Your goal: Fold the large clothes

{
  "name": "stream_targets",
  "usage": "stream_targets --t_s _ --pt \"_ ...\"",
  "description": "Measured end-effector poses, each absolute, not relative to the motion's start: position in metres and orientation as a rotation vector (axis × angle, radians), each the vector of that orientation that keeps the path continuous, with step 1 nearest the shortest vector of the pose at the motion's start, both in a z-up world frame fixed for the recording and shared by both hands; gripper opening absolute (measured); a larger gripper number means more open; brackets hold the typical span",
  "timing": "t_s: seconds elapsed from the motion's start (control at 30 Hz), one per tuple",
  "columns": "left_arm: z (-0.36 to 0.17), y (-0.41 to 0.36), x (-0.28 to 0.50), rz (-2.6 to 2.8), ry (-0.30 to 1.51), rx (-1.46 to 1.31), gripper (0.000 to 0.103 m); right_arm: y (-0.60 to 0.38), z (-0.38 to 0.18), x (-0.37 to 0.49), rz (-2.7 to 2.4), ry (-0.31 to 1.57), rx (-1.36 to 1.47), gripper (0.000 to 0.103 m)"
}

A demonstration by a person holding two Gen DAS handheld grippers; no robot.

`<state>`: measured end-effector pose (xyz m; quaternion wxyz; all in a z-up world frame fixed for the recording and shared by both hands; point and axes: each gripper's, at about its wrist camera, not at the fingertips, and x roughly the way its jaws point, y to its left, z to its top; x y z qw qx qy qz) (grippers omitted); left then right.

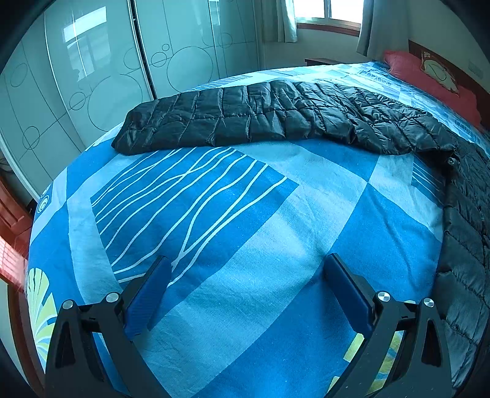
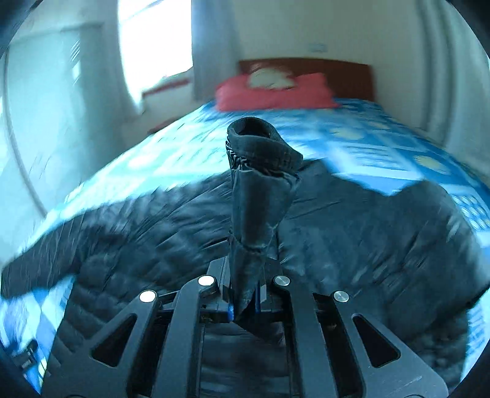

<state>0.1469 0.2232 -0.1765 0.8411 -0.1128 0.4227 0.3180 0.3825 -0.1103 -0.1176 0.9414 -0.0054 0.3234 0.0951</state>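
A black quilted down jacket (image 1: 275, 116) lies on the bed. One sleeve stretches across the far side to the left, and the body runs down the right edge (image 1: 465, 220). My left gripper (image 1: 245, 272) is open and empty, low over the blue bedsheet, well short of the sleeve. My right gripper (image 2: 245, 269) is shut on the jacket's other sleeve (image 2: 260, 196). The sleeve stands up between the jaws, with its ribbed cuff (image 2: 260, 137) at the top. The jacket body (image 2: 352, 229) lies spread below. The right wrist view is motion-blurred.
The bed has a blue patterned sheet (image 1: 245, 199). A red pillow (image 1: 428, 79) lies by the wooden headboard (image 2: 337, 70). Glossy wardrobe doors (image 1: 92, 76) stand beyond the far side of the bed. A window with curtains (image 1: 330, 18) is at the back.
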Motion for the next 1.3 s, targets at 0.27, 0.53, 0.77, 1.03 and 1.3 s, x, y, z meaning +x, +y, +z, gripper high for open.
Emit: stream_targets --t_s 0.27,0.53,0.77,1.03,1.3 --pt "-0.176 0.223 0.146 0.670 0.890 -0.241 0.099 -0.030 -0.154 0.395 0.278 0.767 -0.181 0.008" --pt "-0.177 0.223 0.147 0.670 0.889 -0.239 0.099 -0.005 -0.177 0.410 0.244 0.841 -0.229 0.012" --pt "-0.177 0.223 0.148 0.671 0.889 -0.239 0.099 -0.008 -0.165 0.388 0.377 0.833 -0.150 0.073" --pt "-0.177 0.223 0.147 0.670 0.889 -0.240 0.099 -0.073 -0.117 0.336 0.424 0.748 -0.037 0.054" --pt "-0.177 0.223 0.147 0.670 0.888 -0.240 0.099 -0.258 -0.132 0.371 -0.115 0.758 0.007 0.049"
